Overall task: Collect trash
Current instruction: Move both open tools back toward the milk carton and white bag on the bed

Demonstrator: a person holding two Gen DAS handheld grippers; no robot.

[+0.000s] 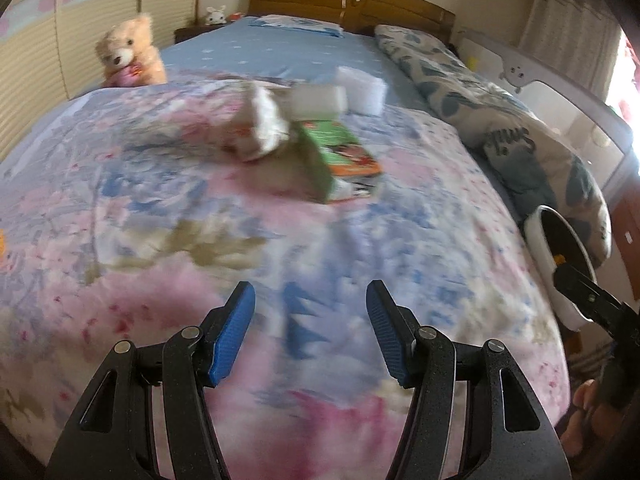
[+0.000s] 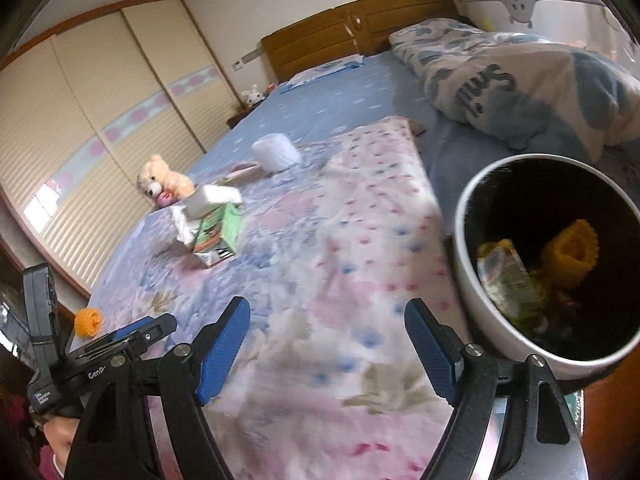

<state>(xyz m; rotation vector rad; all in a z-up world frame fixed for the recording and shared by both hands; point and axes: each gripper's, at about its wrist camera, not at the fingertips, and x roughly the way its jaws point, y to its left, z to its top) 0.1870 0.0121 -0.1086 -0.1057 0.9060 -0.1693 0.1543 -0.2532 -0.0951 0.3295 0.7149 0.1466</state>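
Left wrist view: your left gripper (image 1: 310, 300) hangs released, empty, over the floral quilt (image 1: 160, 240). At twelve o'clock, well apart, lies the trash: a green carton (image 1: 340, 160) with crumpled tissue (image 1: 264, 128) against its left. The carton's long axis runs from near right to far left, one end raised. Your right gripper (image 2: 328, 320) is likewise spread and empty; from it the pile sits at eleven o'clock. The bin (image 2: 480, 300), already holding scraps, stands just right of it. Your left hand looks better lined up.
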